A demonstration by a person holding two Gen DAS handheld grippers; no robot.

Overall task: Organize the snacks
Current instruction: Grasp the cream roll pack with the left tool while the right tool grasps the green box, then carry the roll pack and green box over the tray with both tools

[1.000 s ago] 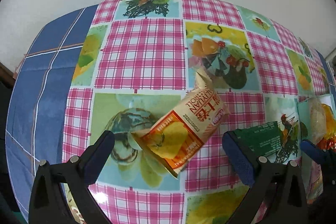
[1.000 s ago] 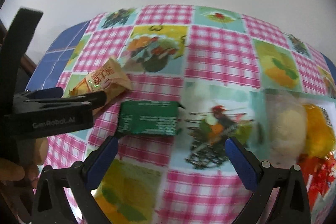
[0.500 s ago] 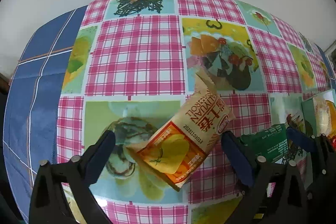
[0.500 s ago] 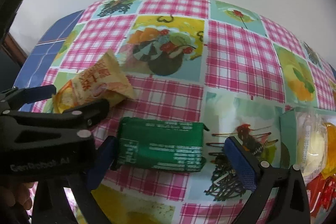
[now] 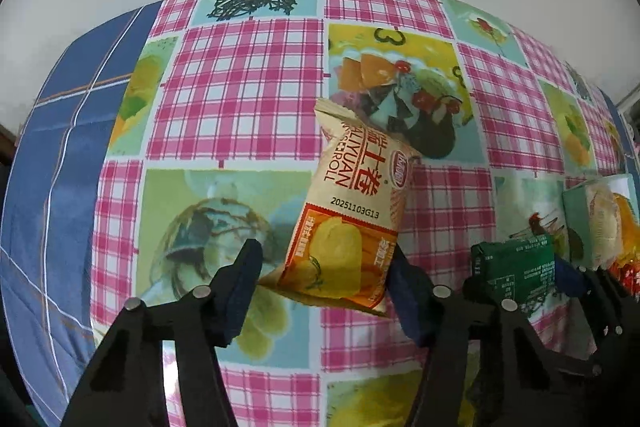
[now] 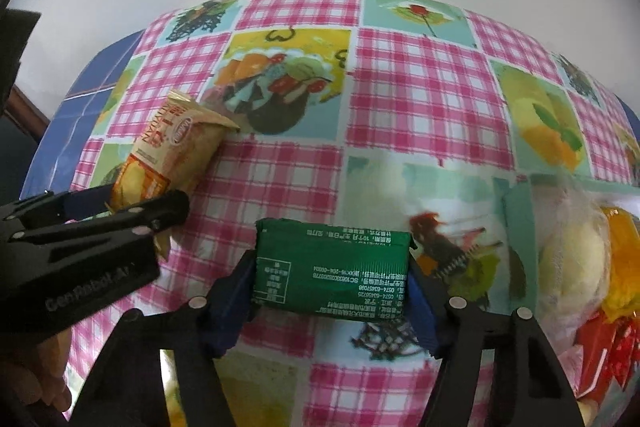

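Just beige-orange snack pouch [image 5: 348, 223], tilted, creased

Both claws have narrowed around their packets.

The left claw [image 5: 322, 277], wide apart a second ago with the orange packet [image 5: 352, 215] ahead of it, is closing with that packet's lower end now between its pads. The right claw [image 6: 330, 289] is closing too, pads now at both ends of the green packet [image 6: 332, 273].
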